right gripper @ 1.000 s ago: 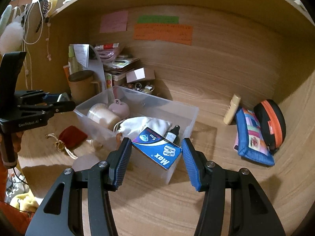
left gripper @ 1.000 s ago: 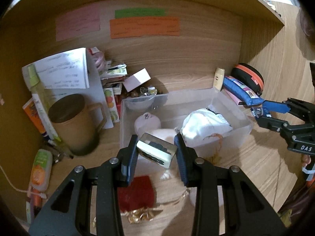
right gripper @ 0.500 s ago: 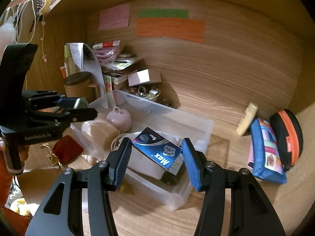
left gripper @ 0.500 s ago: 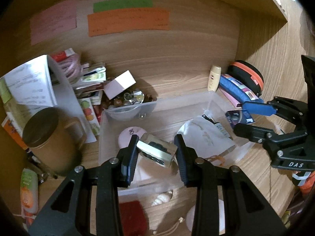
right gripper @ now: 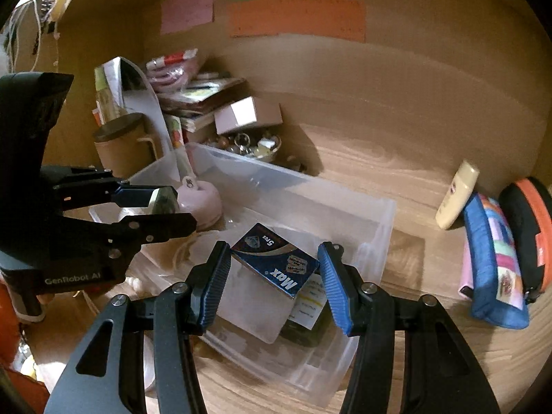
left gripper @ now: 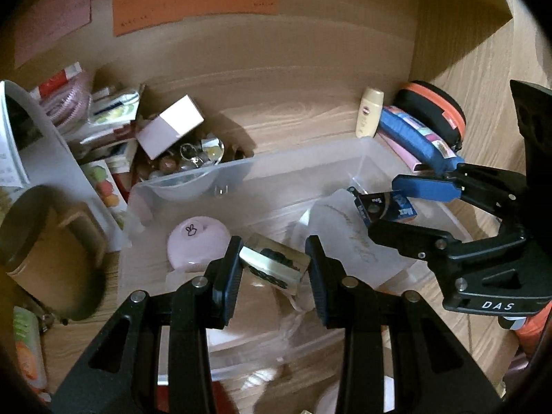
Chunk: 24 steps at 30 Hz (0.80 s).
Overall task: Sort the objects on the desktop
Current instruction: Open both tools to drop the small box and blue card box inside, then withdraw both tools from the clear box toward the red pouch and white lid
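My left gripper (left gripper: 272,269) is shut on a clear block with a dark inlay (left gripper: 274,269) and holds it over the left part of the clear plastic bin (left gripper: 303,160). My right gripper (right gripper: 274,269) is shut on a blue "Max" box (right gripper: 276,258) and holds it over the bin's right part (right gripper: 376,238). Each gripper shows in the other's view: the right gripper (left gripper: 390,207), the left gripper (right gripper: 165,210). Inside the bin lie a pink round case (left gripper: 198,238), a white cloth pouch (left gripper: 348,238) and a small dark bottle (right gripper: 307,314).
A brown lidded mug (left gripper: 45,252) stands left of the bin. Books, a small white box (left gripper: 169,131) and a bowl of trinkets (left gripper: 193,162) crowd the back left. A cream tube (left gripper: 371,112), a blue pouch (right gripper: 493,258) and a black-orange case (right gripper: 531,234) lie at the right.
Both grippers have moved forward and lower over the bin, still holding their objects. The bin now looms larger in both views.
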Tool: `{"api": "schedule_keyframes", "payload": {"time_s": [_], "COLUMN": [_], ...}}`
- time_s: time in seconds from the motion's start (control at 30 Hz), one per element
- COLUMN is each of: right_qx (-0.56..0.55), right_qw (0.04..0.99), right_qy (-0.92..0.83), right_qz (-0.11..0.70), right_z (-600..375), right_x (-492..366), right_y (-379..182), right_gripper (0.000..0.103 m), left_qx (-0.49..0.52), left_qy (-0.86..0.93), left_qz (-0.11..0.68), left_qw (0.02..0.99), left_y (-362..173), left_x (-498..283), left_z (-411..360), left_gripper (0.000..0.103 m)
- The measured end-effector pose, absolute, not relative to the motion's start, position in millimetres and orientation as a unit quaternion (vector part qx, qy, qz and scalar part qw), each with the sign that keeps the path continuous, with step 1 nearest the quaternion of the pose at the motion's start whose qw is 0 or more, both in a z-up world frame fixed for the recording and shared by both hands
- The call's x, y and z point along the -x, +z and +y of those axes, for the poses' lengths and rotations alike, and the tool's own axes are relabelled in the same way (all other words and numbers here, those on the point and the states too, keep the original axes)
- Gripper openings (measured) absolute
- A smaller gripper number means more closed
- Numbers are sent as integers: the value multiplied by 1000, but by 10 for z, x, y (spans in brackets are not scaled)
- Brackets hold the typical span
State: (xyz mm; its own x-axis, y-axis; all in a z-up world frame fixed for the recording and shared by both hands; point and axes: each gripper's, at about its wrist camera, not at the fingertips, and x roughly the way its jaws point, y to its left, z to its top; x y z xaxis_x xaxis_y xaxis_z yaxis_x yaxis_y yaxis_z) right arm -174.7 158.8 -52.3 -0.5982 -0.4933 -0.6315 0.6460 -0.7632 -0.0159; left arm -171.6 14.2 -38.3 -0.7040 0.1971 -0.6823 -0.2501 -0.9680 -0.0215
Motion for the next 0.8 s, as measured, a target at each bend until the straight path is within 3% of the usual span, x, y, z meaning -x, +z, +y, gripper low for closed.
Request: {"api": "schedule_keyframes", "payload": {"time_s": [0.5, 0.63, 0.8], "right_qx": [-313, -312, -306], "right_qw": [320, 317, 314], "right_qy": [-886, -887, -890], "right_qz": [122, 123, 122], "right_z": [1598, 1607, 1609], "right_x": [1781, 1785, 1773], "right_y": [-609, -602, -575], "right_gripper": [50, 52, 62], "left_qx": [375, 374, 368], "left_qy": [920, 921, 924], "left_qz": [25, 21, 24], "left_qw": [114, 109, 100], "left_y": [-502, -497, -459], "left_x": [1796, 1798, 1769], "left_z": [103, 86, 77], "left_gripper": [36, 46, 55]}}
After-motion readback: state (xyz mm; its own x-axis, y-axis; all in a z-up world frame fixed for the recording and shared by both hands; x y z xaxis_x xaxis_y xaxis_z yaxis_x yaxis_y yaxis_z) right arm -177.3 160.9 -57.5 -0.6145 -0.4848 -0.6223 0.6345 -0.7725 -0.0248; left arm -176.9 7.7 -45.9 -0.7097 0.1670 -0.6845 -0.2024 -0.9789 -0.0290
